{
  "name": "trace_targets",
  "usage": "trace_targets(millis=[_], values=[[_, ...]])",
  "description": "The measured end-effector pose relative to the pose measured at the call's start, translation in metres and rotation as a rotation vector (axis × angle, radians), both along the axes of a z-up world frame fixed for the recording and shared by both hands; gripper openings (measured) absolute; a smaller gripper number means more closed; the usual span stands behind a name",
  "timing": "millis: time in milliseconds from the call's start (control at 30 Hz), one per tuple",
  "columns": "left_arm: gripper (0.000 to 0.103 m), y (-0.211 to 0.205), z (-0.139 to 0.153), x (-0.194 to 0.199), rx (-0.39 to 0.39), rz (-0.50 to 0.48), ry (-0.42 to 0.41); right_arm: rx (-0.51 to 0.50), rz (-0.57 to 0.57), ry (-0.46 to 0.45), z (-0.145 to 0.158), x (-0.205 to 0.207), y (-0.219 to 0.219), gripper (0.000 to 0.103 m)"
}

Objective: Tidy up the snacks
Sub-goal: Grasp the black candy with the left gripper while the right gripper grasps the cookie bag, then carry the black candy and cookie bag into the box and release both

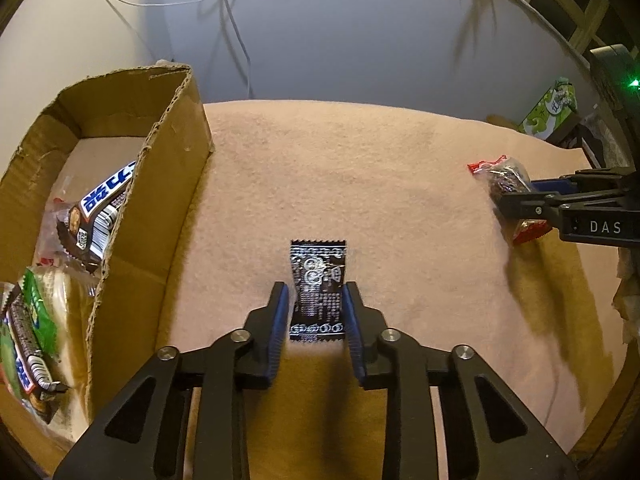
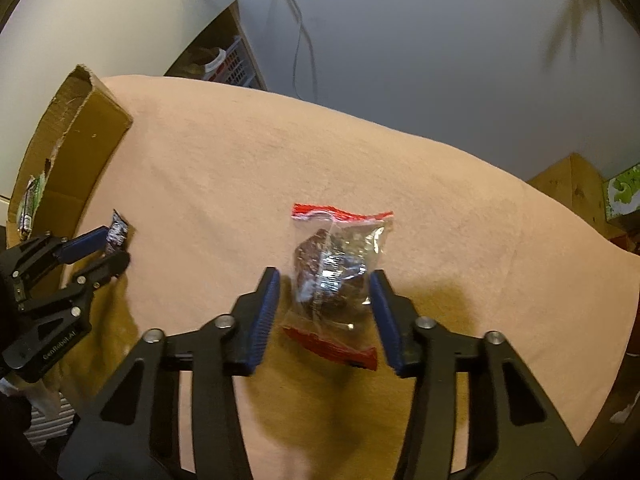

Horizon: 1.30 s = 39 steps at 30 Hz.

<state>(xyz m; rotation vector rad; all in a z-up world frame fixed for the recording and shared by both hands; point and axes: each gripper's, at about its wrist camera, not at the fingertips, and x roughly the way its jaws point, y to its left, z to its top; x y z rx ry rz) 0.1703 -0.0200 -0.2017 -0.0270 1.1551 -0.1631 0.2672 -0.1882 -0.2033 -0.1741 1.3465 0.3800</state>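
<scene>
A small black snack packet (image 1: 318, 290) with white print lies flat on the pink cloth. My left gripper (image 1: 316, 296) is open with its blue-padded fingers on either side of the packet's near half. A clear packet with red ends and a dark snack inside (image 2: 338, 270) lies on the cloth further right. My right gripper (image 2: 324, 288) is open and straddles it. A cardboard box (image 1: 176, 148) stands at the left and holds several wrapped snack bars (image 1: 94, 216). In the right wrist view the left gripper (image 2: 116, 248) and the black packet (image 2: 118, 234) show at the far left.
The pink cloth (image 1: 360, 168) covers the table. A green carton (image 1: 550, 110) stands at the far right edge. Cables hang down the grey wall behind. A shelf with a white crate (image 2: 236, 66) is behind the box.
</scene>
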Motion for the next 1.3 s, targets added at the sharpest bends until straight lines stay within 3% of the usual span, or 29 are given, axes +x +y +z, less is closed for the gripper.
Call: trace_targets(millis=[433, 800, 1033, 1300], values=[[0.023, 0.001, 0.002, -0.008, -0.027, 0.004, -0.011, 0.016, -0.003, -0.016, 0.000, -0.014, -0.006, 0.040], [0.023, 0.016, 0.019, -0.032, -0.075, 0.024, -0.038, 0.089, -0.051, -0.028, 0.007, -0.050, -0.025, 0.039], [0.023, 0.040, 0.048, -0.044, -0.090, 0.066, -0.103, 0.113, -0.004, -0.078, 0.032, -0.062, -0.012, 0.038], [0.023, 0.063, 0.069, -0.057, -0.080, 0.110, -0.162, 0.143, 0.096, -0.122, 0.058, -0.067, 0.036, 0.038]])
